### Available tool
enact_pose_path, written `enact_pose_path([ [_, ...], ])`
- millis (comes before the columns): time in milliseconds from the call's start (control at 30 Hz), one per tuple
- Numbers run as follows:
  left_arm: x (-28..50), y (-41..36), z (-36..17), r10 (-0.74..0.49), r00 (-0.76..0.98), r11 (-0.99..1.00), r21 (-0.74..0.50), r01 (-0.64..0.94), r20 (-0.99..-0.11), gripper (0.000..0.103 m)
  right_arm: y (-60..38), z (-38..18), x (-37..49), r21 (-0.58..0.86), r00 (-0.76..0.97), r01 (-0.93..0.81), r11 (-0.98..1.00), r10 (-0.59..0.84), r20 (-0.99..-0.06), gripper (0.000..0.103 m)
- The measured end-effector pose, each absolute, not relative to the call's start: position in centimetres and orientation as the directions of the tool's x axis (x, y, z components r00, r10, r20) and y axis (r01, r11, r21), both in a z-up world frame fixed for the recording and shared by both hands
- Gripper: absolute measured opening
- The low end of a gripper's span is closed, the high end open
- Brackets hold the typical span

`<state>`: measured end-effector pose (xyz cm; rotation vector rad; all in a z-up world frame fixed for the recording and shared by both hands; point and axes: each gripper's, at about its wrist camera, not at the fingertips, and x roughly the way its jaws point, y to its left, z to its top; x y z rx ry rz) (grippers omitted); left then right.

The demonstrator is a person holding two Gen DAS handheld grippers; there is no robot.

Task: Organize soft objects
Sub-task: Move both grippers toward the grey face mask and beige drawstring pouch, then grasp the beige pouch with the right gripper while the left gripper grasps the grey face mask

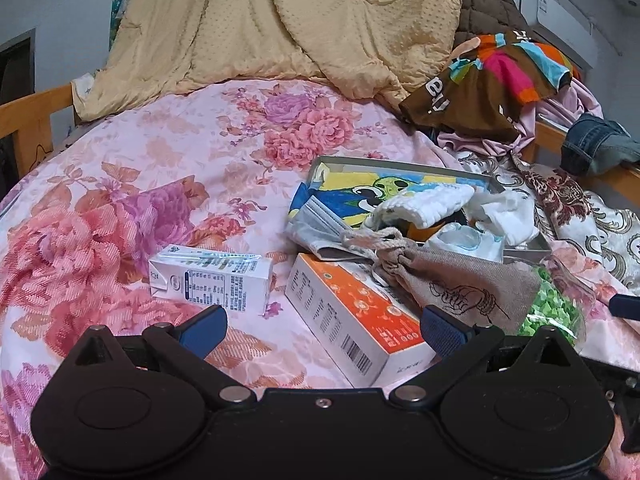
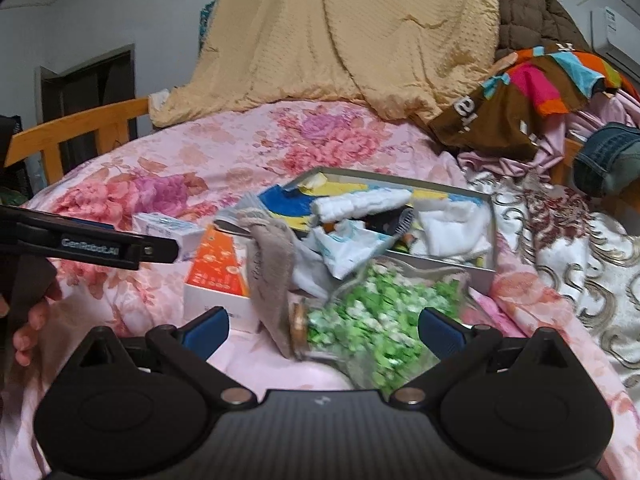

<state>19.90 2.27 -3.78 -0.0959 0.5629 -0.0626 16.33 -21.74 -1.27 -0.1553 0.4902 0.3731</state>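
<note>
A shallow grey box [image 1: 524,242] [image 2: 490,232] on the bed holds white cloths [image 1: 424,202] [image 2: 360,202], a face mask [image 1: 316,228] and a colourful cartoon cloth [image 1: 360,188]. A grey drawstring pouch [image 1: 460,280] [image 2: 272,264] lies across an orange and white carton [image 1: 352,316] [image 2: 216,276]. A clear jar of green pieces [image 2: 368,320] [image 1: 552,308] lies on its side. My left gripper [image 1: 322,330] is open over the carton. My right gripper [image 2: 324,330] is open, with the jar between its fingers.
A white milk carton [image 1: 208,276] [image 2: 168,230] lies left of the orange carton. A beige quilt [image 1: 288,20] is piled at the back. Clothes [image 1: 500,80] and jeans [image 1: 596,148] lie at the right. A wooden bed rail [image 2: 80,128] runs along the left.
</note>
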Motion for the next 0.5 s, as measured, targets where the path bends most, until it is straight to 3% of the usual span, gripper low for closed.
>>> enact_pose_path([
  [500,25.2,3.2,-3.2,-0.079,0.849,0.997,-0.057,0.057,-0.523,0.102,-17.6,-2.9,19.9,-0.127,0.846,-0.429,0.895,0.348,-0.405,0.102],
])
